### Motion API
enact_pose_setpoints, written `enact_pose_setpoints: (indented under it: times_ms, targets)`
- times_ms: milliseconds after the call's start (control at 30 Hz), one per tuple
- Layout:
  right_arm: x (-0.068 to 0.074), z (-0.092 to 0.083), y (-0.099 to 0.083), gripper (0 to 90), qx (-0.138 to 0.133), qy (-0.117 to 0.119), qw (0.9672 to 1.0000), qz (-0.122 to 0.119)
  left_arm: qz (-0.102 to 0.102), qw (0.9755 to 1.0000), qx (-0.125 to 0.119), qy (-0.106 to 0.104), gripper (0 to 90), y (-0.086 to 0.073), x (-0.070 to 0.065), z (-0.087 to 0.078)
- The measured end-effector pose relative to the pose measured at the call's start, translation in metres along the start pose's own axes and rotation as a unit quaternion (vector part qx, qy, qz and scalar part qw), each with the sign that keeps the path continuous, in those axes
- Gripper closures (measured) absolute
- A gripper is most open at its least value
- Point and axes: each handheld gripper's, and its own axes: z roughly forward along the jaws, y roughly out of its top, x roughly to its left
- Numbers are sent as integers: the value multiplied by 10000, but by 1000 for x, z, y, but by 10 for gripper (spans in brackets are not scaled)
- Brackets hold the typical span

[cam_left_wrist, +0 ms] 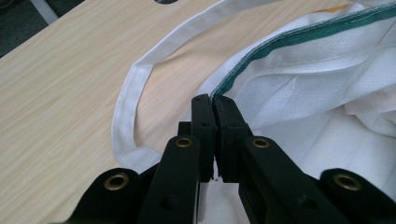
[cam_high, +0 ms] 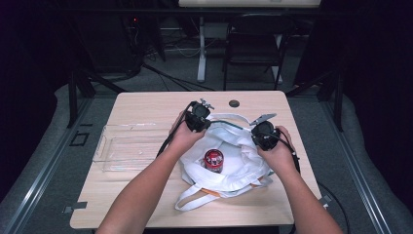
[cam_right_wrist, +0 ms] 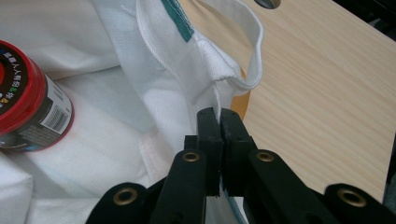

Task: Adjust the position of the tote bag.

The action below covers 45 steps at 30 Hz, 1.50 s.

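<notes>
The white tote bag (cam_high: 229, 156) lay on the wooden table (cam_high: 146, 105), its mouth held apart from two sides. The left gripper (cam_left_wrist: 214, 100) was clenched on the bag's green-trimmed rim (cam_left_wrist: 299, 39), the cloth pinched between its jaws at the edge that showed at the left of the bag in the high view. The right gripper (cam_right_wrist: 219, 114) was clamped on the opposite edge, near where a white handle (cam_right_wrist: 252, 51) looped off the bag. Inside the bag, between the two grips, stood a red-lidded black canister (cam_high: 213, 160), upright on the bag's cloth in the high view. A clear plastic tray (cam_high: 124, 146) sat just left of the bag on the table.

The step in hand looked like spreading the bag's mouth around the canister, either to settle it or to clear access to it. The next move probably called for keeping both pinches firm and drawing the rim evenly, so the cloth would not slip from the jaws or tip the canister.
</notes>
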Motion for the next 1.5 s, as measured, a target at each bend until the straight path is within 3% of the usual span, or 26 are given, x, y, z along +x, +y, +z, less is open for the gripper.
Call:
enact_pose_setpoints:
  times_ms: [967, 1133, 1400, 1500]
  targets:
    - [-5, 11, -5, 884, 118, 175, 9995, 233, -44, 9998, 174, -50, 877, -2, 0, 16]
    - [-6, 11, -5, 884, 128, 185, 9994, 253, -24, 9999, 101, -95, 854, -1, -1, 12]
    - [-7, 9, -6, 883, 137, 197, 9994, 267, 20, 9999, 87, -92, 727, -1, -3, 1]
    - [-7, 8, -6, 884, 129, 196, 9994, 257, -3, 10000, 4, -99, 706, -1, -2, -10]
